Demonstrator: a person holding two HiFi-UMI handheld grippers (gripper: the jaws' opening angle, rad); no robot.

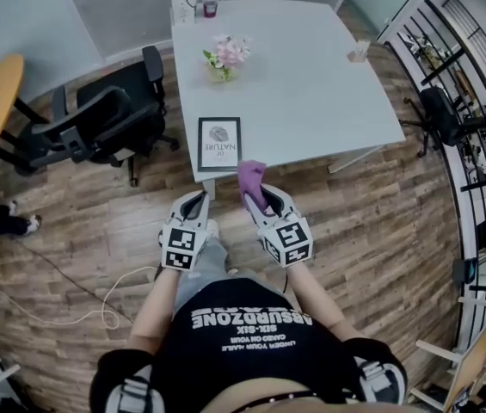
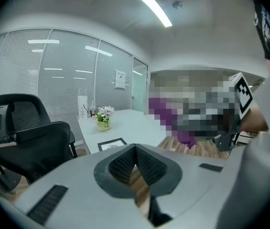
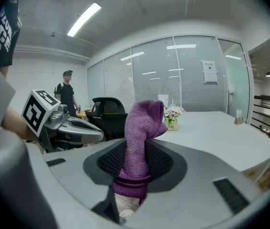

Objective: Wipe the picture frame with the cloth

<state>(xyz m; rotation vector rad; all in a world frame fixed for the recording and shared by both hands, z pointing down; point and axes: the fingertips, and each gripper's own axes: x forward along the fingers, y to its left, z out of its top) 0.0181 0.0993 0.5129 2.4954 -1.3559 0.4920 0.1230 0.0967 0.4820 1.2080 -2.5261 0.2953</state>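
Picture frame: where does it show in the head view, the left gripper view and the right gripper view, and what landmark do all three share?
Head view: picture frame lies flat at the near edge of the table, centre of the picture.
Left gripper view: lower centre, on the table corner.
Right gripper view: not in it.
Shared landmark: the flowers.

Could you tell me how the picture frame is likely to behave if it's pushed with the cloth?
The frame lies flat, so it probably won't tip. It looks thin on a smooth table, so it may slide. Being near the edge, it could fall off.
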